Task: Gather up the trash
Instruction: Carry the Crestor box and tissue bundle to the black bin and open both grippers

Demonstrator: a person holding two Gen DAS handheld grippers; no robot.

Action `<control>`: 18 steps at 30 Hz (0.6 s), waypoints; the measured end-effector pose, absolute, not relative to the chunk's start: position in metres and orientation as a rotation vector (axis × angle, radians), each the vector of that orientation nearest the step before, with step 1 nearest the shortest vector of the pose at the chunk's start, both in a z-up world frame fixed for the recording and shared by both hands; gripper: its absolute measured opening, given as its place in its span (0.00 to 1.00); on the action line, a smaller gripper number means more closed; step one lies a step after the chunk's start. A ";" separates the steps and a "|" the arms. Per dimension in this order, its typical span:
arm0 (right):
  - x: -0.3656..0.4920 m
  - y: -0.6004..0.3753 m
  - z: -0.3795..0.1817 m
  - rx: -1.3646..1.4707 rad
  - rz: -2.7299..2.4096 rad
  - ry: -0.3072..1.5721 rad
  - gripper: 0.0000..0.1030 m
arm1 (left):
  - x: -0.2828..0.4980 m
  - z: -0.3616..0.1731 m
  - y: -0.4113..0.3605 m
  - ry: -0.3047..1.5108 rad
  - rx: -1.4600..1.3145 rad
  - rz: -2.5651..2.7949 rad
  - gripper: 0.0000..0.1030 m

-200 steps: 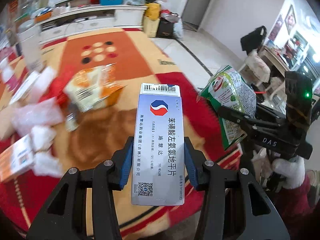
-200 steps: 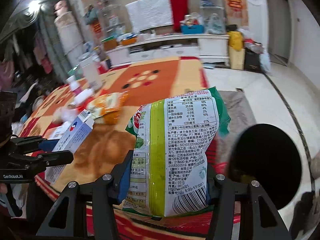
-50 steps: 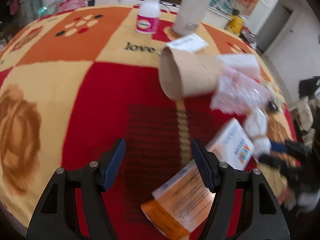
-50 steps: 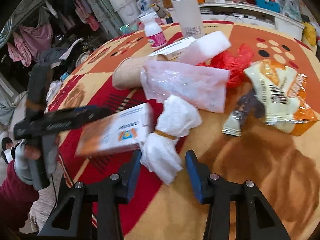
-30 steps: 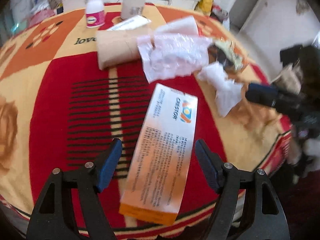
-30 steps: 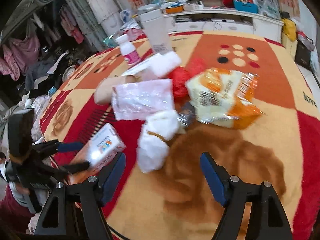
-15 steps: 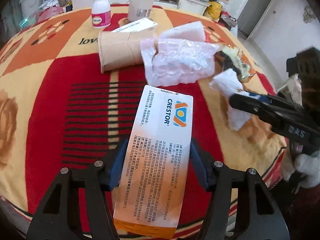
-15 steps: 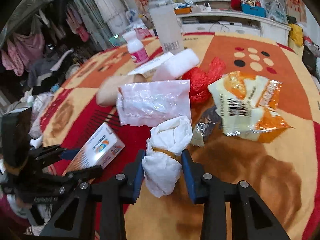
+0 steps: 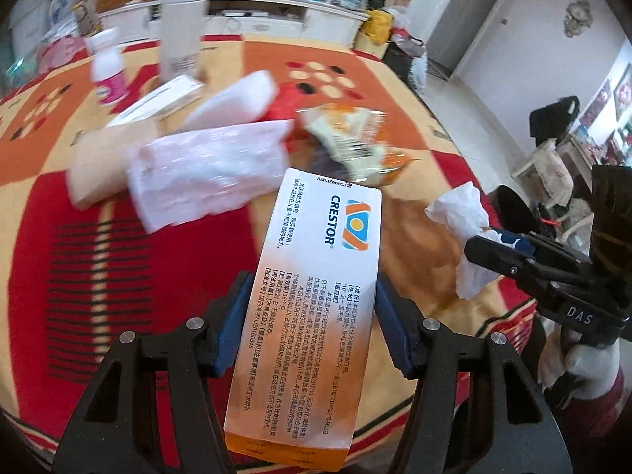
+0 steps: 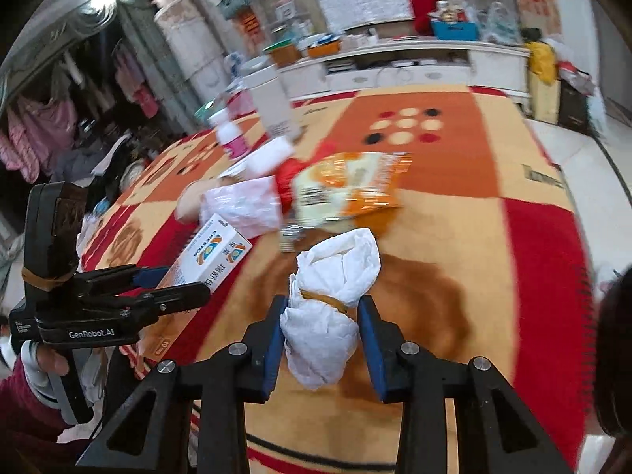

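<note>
While the left hand-held gripper (image 9: 312,324) pinches the orange-and-white Crestor box (image 9: 312,308) by its long sides above the near edge of the table (image 9: 47,260), the right hand-held gripper (image 10: 320,339) squeezes a white tissue wad (image 10: 331,296) bound with a rubber band. Both boxes in view are closed, their contents unseen. Behind lie a plastic bag (image 9: 205,166), an orange snack packet (image 10: 347,189), a flat white box (image 9: 158,102), a pink-labelled bottle (image 9: 108,79) and a tall white canister (image 9: 179,23).
</note>
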State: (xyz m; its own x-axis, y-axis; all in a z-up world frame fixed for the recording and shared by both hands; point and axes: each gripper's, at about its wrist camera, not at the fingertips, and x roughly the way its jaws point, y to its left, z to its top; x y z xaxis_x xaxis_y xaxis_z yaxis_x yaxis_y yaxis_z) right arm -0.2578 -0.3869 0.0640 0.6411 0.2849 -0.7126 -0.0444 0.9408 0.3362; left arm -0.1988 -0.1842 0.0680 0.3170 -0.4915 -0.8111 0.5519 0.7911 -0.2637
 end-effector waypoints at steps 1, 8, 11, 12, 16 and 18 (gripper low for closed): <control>-0.263 -0.396 0.064 0.311 0.174 0.854 0.34 | -0.200 0.069 -0.193 1.042 0.073 -0.696 0.58; -0.293 -0.448 0.062 0.350 0.070 0.837 0.34 | -0.211 0.071 -0.256 1.028 0.128 -0.754 0.58; -0.305 -0.470 0.061 0.373 0.032 0.826 0.34 | -0.215 0.073 -0.278 1.023 0.146 -0.778 0.58; -0.309 -0.477 0.061 0.379 0.018 0.822 0.34 | -0.217 0.073 -0.288 1.019 0.157 -0.788 0.58; -0.322 -0.504 0.062 0.398 -0.040 0.810 0.34 | -0.225 0.074 -0.318 1.010 0.182 -0.822 0.58; -0.329 -0.516 0.062 0.403 -0.070 0.805 0.34 | -0.228 0.074 -0.335 1.009 0.189 -0.846 0.58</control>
State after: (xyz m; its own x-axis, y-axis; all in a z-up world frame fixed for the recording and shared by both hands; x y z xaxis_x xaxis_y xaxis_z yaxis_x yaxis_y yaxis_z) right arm -0.3290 -0.5161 0.0623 0.6952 0.0903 -0.7132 0.2127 0.9219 0.3240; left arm -0.2278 -0.3355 0.0745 0.2539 -0.5357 -0.8054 0.6999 0.6764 -0.2292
